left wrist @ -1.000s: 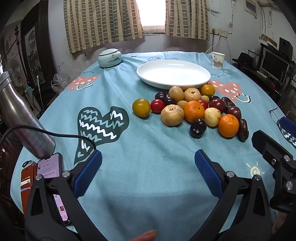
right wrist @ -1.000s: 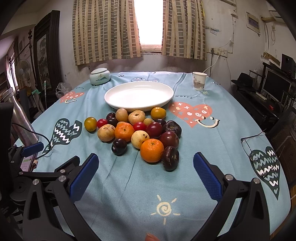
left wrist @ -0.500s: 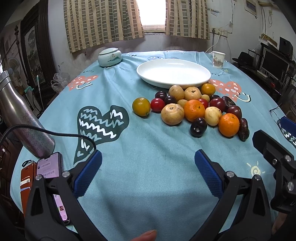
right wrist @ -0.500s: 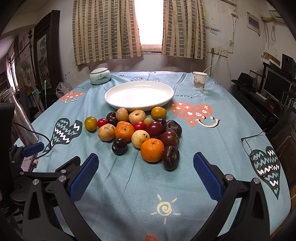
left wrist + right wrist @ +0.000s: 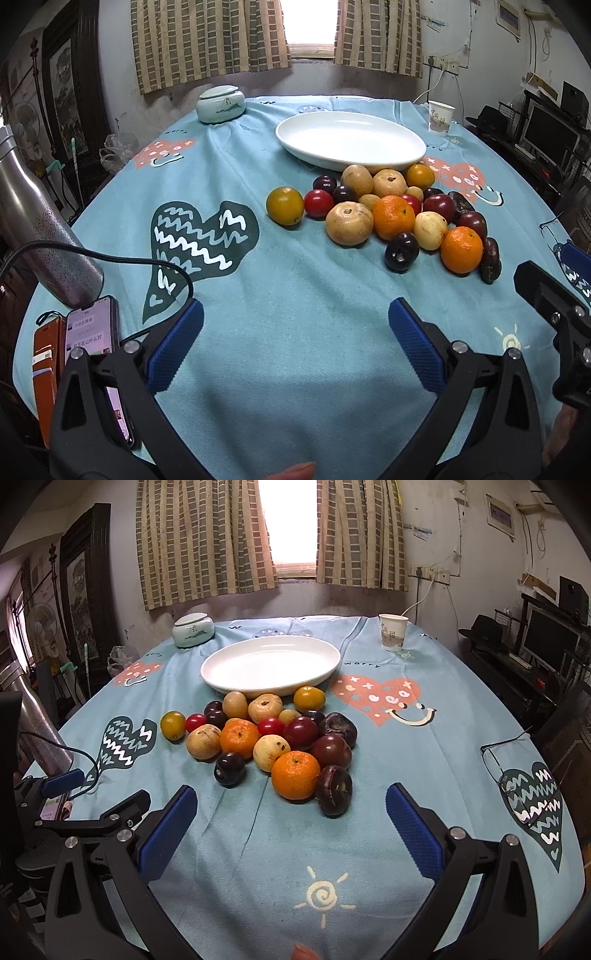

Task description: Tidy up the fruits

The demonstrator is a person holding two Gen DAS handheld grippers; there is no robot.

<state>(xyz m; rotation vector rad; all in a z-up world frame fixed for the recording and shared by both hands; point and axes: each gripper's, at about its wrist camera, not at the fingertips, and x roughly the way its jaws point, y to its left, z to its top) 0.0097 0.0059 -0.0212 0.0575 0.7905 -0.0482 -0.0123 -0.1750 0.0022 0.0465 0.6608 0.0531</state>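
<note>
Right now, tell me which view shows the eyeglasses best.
The right wrist view: the eyeglasses lie whole on the tablecloth at the right. The left wrist view catches only a thin piece of frame at its right edge.

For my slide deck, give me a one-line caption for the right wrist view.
Open right hand-held gripper poised before a pile of fruit, with an empty white plate behind.

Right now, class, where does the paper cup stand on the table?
In the right wrist view the paper cup stands upright at the table's far right, beyond the white plate, near the wall socket's cable.
</note>
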